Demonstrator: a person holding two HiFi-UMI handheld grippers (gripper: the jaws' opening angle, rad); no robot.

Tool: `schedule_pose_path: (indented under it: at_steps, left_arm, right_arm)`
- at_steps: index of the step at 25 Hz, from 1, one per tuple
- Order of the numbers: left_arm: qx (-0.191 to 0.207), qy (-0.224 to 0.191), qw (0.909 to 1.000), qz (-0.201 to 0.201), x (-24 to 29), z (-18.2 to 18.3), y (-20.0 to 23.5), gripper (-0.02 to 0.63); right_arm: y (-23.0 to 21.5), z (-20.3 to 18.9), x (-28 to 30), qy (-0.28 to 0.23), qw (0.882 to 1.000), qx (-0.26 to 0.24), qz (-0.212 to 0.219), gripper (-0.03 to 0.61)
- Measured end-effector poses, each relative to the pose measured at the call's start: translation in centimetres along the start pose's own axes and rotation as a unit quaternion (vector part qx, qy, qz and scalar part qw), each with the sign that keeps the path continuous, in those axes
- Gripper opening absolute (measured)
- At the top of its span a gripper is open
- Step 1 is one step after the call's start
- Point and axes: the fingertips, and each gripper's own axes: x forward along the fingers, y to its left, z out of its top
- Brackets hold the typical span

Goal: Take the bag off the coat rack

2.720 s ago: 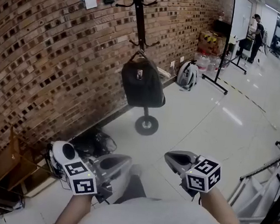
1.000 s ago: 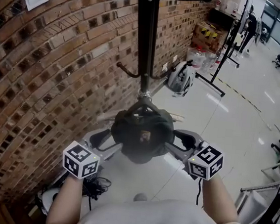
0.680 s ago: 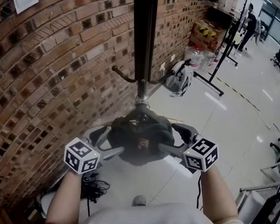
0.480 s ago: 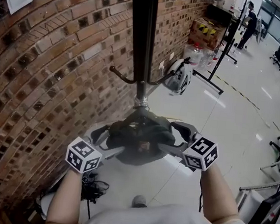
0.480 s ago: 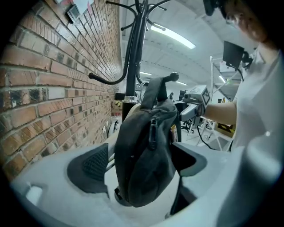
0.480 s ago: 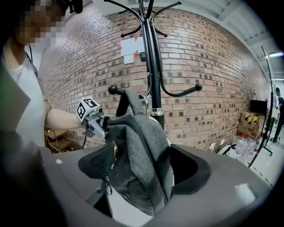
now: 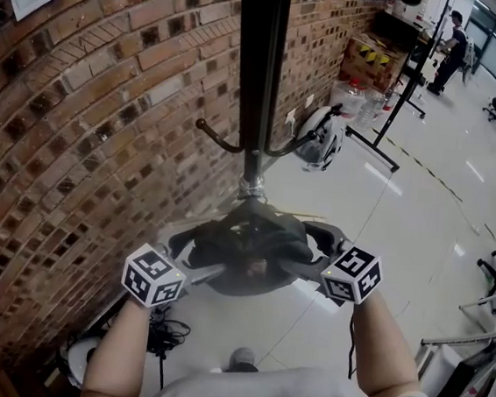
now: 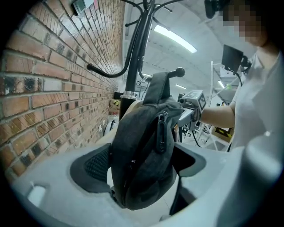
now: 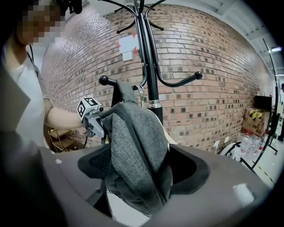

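Observation:
A dark grey bag (image 7: 245,244) hangs by its strap (image 8: 156,85) from a lower hook of the black coat rack (image 7: 258,80). My left gripper (image 7: 196,256) reaches in from the left and the bag's side (image 8: 146,150) sits between its wide jaws, which are closing. Opposite it, my right gripper (image 7: 306,250) comes in from the right. Its jaws are opening, with the bag's other side (image 9: 137,146) between them. The bag fills most of each gap, and I see no pad squeezing the fabric. In the right gripper view the strap (image 9: 125,91) is looped over a knobbed hook (image 9: 104,80).
A brick wall (image 7: 79,131) stands close behind the rack. On the floor lie a white helmet (image 7: 320,139), tangled cables (image 7: 163,334) and cartons (image 7: 368,60). A black stand (image 7: 397,121) and a distant person (image 7: 453,47) are at the far right.
Both grippers rose from low down and closed in on the bag's two sides. Over the last second their jaws have spread wider round the bag, which hangs on the hook as before.

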Motion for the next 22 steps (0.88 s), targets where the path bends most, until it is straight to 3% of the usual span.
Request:
schedule_pose_path:
  at_steps: [3,9,16,22]
  left_arm:
    - [-0.007,0.003,0.9999,0.010,0.1,0.0,0.2,0.391]
    - [-0.040,0.000,0.9990,0.019,0.3,0.0,-0.2,0.290]
    - [-0.071,0.012,0.9968,0.035,-0.2,0.3,-0.9,0.239]
    - [-0.057,0.008,0.9974,0.043,-1.9,2.6,-2.6,0.236]
  right_arm:
    - [-0.2,-0.1,0.1,-0.003,1.000,0.008,-0.003,0.363]
    - [-0.2,-0.3,0.2,-0.014,0.999,0.039,-0.008,0.240]
    - [0.1,-0.3,0.1,-0.006,0.997,0.078,-0.012,0.212]
    - [1.7,1.6,-2.1,-0.030,0.995,0.096,-0.006,0.195]
